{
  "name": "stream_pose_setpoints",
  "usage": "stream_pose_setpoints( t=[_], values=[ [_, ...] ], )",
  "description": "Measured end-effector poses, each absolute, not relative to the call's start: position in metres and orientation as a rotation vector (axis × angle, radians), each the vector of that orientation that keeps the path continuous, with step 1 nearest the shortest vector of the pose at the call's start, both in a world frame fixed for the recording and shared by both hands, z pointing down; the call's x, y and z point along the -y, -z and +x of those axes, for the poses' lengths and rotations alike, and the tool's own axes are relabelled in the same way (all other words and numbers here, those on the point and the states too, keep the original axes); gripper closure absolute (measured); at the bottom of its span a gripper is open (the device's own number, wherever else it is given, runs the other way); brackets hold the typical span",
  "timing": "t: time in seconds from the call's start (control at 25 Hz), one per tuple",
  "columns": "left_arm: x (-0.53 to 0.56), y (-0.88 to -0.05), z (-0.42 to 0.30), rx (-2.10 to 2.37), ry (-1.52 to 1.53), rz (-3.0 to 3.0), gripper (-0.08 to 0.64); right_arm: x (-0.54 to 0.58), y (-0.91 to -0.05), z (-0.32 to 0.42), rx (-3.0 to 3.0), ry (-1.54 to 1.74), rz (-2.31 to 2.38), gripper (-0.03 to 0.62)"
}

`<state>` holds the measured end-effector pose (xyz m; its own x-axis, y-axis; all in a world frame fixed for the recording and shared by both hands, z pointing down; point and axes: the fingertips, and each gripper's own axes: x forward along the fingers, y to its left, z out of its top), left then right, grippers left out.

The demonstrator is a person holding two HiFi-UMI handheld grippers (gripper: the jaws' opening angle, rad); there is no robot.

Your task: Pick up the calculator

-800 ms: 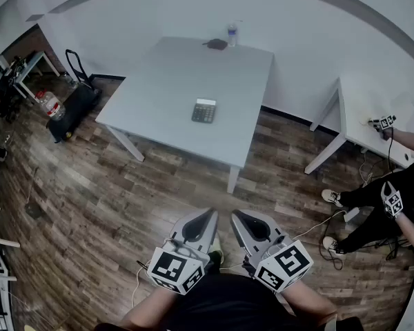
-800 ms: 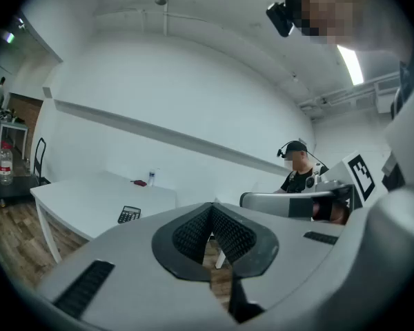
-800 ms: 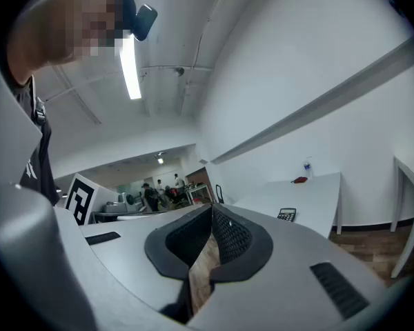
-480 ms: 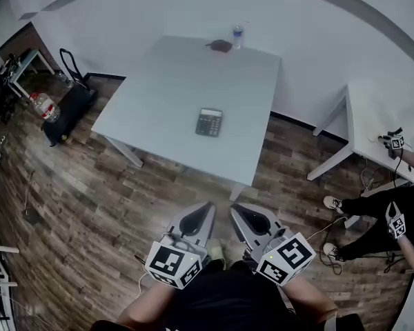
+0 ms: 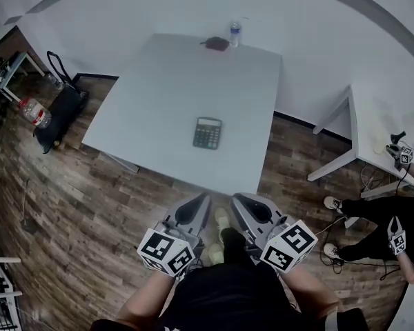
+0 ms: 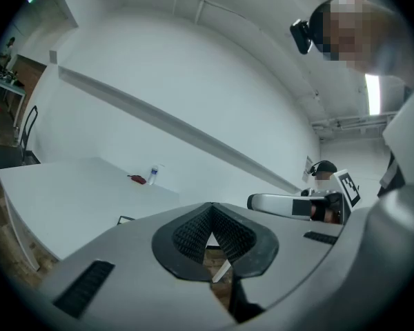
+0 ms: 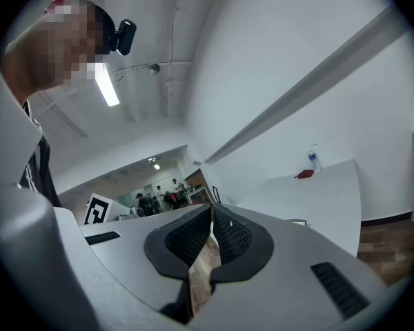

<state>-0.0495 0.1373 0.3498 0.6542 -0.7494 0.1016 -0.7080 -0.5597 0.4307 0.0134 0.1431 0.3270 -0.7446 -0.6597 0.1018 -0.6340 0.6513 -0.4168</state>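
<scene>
1. Wood-plank flooring (image 5: 90, 205) surrounds a white table (image 5: 159, 81) that stands against a pale wall.
2. On the table's near half, a short way in from its near edge, the calculator (image 5: 207, 133) lies flat with its display towards the table's far side.
3. At the table's far edge stand a small water bottle (image 5: 233, 33) and, just beside it, a dark red object (image 5: 216, 44), both well apart from the calculator.
4. Off the table's near edge, over the floor, the left gripper (image 5: 196, 202) points towards the table; its jaws are pressed together with nothing between them.
5. Beside it, also short of the table's near edge, the right gripper (image 5: 238, 202) has its jaws closed tip to tip and likewise carries nothing.
6. The calculator lies ahead of both grippers, on the table between their lines, and neither touches it.
7. To the right of the table, a seated person (image 5: 379, 212) is by a second white table (image 5: 386, 123).
</scene>
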Motion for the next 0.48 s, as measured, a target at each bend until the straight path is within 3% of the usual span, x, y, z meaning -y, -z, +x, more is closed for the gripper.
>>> stream_pose_setpoints(
  t=[0.48],
  values=[
    [0.003, -0.413, -0.044, 1.079, -0.078, 2.382, 0.554, 0.0, -0.383, 0.01, -2.876, 0.8, -0.965, 0.576]
  ],
)
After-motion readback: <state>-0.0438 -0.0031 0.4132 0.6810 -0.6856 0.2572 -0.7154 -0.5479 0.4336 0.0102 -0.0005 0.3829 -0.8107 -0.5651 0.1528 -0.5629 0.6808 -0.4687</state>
